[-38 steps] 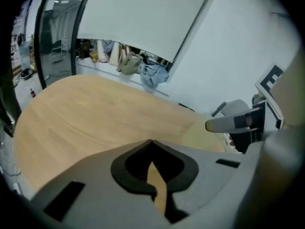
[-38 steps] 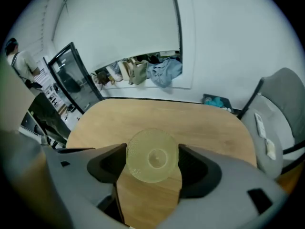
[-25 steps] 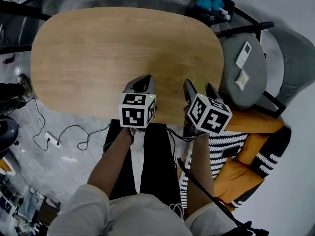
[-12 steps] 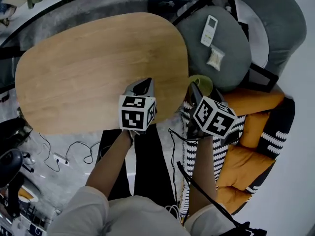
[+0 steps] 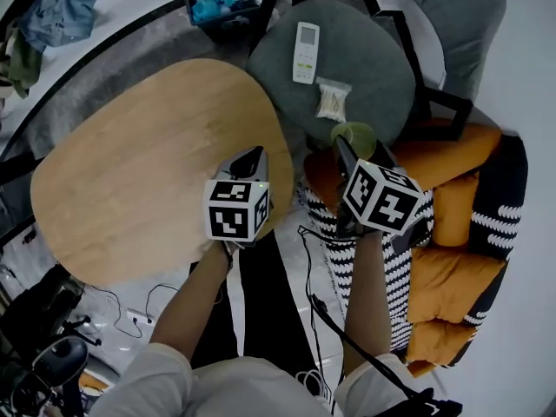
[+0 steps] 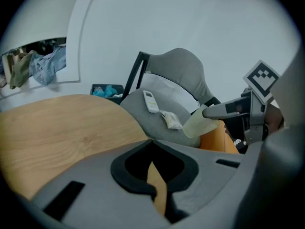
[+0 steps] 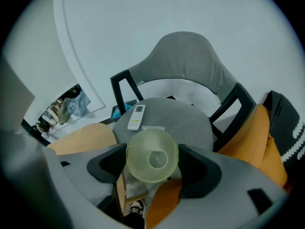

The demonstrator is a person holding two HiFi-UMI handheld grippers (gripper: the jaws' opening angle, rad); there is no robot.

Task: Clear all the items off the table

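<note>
Here the right tongs (image 5: 352,143) are clamped on a pale green dimpled glass cup (image 5: 354,136), tipped on its side. The cup is off the oval wooden worktop (image 5: 148,163), above the near edge of the round grey chair seat (image 5: 373,59), close to a small clear packet (image 5: 332,101). A white remote control (image 5: 305,52) lies farther back on the seat. The left tongs (image 5: 248,159) are drawn narrow with nothing between them, above the worktop's near edge.

Table (image 5: 130,172) at L; chair (image 5: 382,50) to its R, remote (image 5: 305,52) & packet (image 5: 331,101) on seat; cup (image 7: 151,160) in R tongs (image 5: 354,148) beside packet.
</note>
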